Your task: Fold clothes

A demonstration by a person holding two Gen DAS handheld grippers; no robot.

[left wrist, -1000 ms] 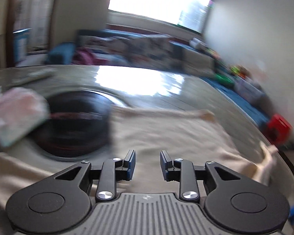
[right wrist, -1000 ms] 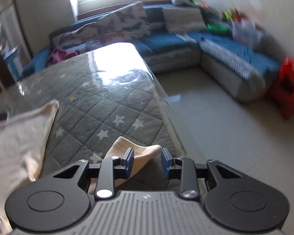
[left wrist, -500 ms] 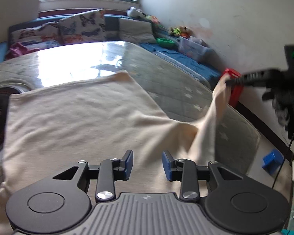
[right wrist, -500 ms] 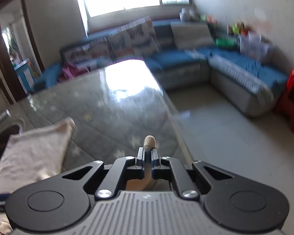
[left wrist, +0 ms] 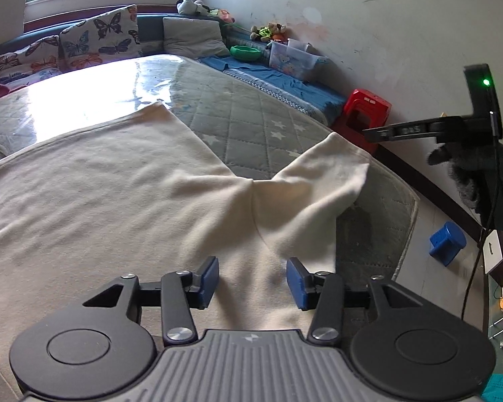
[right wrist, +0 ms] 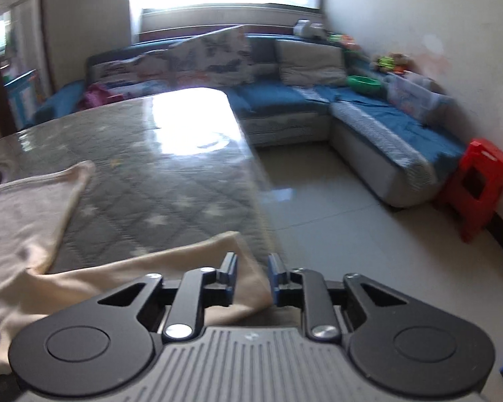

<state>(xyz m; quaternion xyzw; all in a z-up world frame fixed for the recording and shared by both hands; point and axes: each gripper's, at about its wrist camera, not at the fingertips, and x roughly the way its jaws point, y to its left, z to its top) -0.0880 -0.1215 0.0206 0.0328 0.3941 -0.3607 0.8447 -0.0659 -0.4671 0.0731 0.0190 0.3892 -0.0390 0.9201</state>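
A cream shirt point(left wrist: 110, 194) lies spread flat on the quilted grey table cover point(left wrist: 251, 124). Its sleeve point(left wrist: 322, 181) stretches out to the right, near the table's edge. My left gripper point(left wrist: 251, 281) is open and empty, low over the shirt near the armpit. My right gripper point(right wrist: 251, 276) is open just above the sleeve end point(right wrist: 198, 264), which lies on the table. In the left wrist view the right gripper point(left wrist: 379, 131) hovers past the table's right edge.
A blue corner sofa point(right wrist: 369, 124) with cushions stands behind the table. A red stool point(right wrist: 476, 187) and a blue block point(left wrist: 447, 243) sit on the tiled floor point(right wrist: 335, 214) to the right. The table's right edge point(left wrist: 409, 221) is close to the sleeve.
My right gripper was shut on the sleeve end and held it up; it has opened and the sleeve now lies flat on the table. My left gripper has stayed open and barely moved.
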